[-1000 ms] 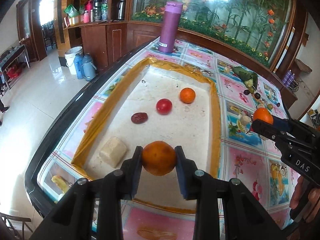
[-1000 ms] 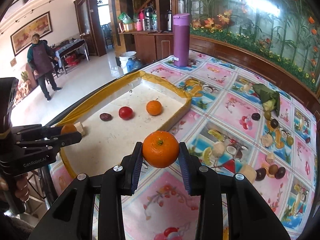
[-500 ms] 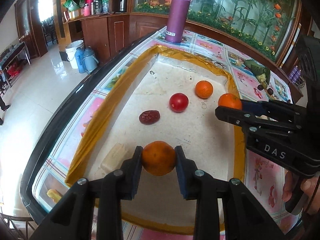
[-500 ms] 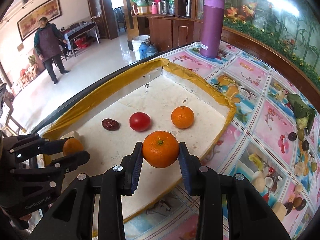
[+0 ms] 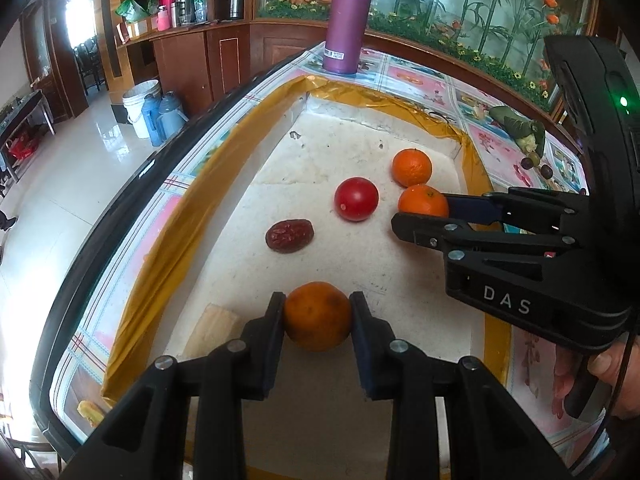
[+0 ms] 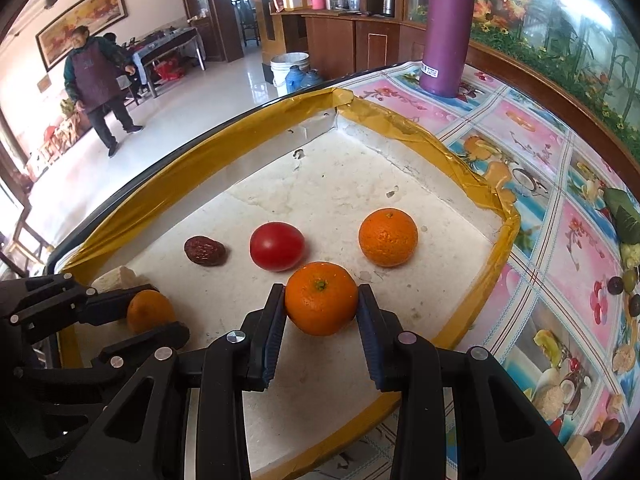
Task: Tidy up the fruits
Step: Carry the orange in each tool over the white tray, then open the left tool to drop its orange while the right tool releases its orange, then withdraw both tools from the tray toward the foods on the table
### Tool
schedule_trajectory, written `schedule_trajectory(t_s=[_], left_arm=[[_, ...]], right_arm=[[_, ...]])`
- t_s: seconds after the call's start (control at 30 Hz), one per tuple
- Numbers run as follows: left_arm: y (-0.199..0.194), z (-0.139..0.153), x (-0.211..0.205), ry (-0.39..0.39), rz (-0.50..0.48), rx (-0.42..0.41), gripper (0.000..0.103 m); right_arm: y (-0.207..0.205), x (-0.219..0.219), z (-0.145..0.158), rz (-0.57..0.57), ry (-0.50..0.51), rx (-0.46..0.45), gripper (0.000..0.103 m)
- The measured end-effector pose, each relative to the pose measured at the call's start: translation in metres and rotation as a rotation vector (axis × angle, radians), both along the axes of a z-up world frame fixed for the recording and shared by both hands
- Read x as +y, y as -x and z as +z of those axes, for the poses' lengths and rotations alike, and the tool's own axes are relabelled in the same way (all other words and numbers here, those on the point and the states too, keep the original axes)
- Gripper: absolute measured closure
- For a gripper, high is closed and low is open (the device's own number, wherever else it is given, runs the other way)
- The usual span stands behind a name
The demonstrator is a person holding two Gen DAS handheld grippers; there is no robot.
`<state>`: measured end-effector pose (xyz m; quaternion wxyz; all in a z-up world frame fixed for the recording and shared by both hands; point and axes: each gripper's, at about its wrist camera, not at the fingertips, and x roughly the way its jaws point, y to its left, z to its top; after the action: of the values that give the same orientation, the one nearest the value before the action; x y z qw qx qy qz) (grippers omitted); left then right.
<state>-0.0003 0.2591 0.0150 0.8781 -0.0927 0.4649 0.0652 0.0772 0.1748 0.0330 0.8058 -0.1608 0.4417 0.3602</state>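
My left gripper [image 5: 318, 320] is shut on a dull orange mandarin [image 5: 317, 315] low over the near part of the white foam tray [image 5: 320, 144]. In the right wrist view the same left gripper [image 6: 156, 314] and its mandarin [image 6: 149, 310] show at the left. My right gripper [image 6: 321, 306] is shut on a bright mandarin [image 6: 321, 298] over the tray's middle; from the left wrist view that right gripper [image 5: 430, 212] comes in from the right with its mandarin [image 5: 423, 201]. On the tray lie a loose mandarin [image 6: 388, 237], a red tomato [image 6: 277, 246] and a dark red date [image 6: 205, 251].
A pale foam chunk [image 5: 212, 330] lies at the tray's near left corner. Gold tape [image 6: 472, 184] edges the tray. A purple flask [image 6: 446, 28] stands on the patterned tablecloth beyond it. Small dark fruits and a green wrapped bundle [image 6: 624, 216] lie at the right. A person [image 6: 98, 84] stands across the room.
My right gripper has carried its mandarin from over the tablecloth leftward and down over the tray, close to the tomato and loose mandarin. My left gripper has sunk slightly, still holding its mandarin.
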Motion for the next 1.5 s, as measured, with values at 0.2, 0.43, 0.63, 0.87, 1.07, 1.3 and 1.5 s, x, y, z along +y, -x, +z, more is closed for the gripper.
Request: schedule_trajectory(t_s=[0.2,0.43,0.63,0.87,1.07,1.3,1.5], left_arm=[[-0.002,-0.003,-0.005,-0.024,-0.011,0.0,0.068],[0.0,-0.004,-0.002,-0.019,-0.011,0.003,0.066],[0.008,-0.001,-0.002,-0.015,-0.009,-0.003,0.066],[0.02,0.008,-0.003,-0.028,0.002,-0.031,0.054],[0.031,0.017,-0.008,-0.056,0.008,-0.06,0.04],[0.039,0.027,-0.014,-0.075,0.016,-0.087,0.029],[0.044,0.035,-0.024,-0.105,0.012,-0.114,0.024]], right_arm=[[-0.001,0.002,-0.003,0.011,0.01,-0.008,0.069],[0.003,0.003,-0.002,0.016,0.014,-0.018,0.064],[0.007,0.0,0.001,0.011,0.013,-0.029,0.064],[0.018,-0.014,0.012,-0.019,-0.005,-0.037,0.063],[0.031,-0.031,0.023,-0.052,-0.043,-0.036,0.06],[0.051,-0.056,0.037,-0.089,-0.068,-0.064,0.051],[0.062,-0.092,0.045,-0.158,-0.082,-0.078,0.049]])
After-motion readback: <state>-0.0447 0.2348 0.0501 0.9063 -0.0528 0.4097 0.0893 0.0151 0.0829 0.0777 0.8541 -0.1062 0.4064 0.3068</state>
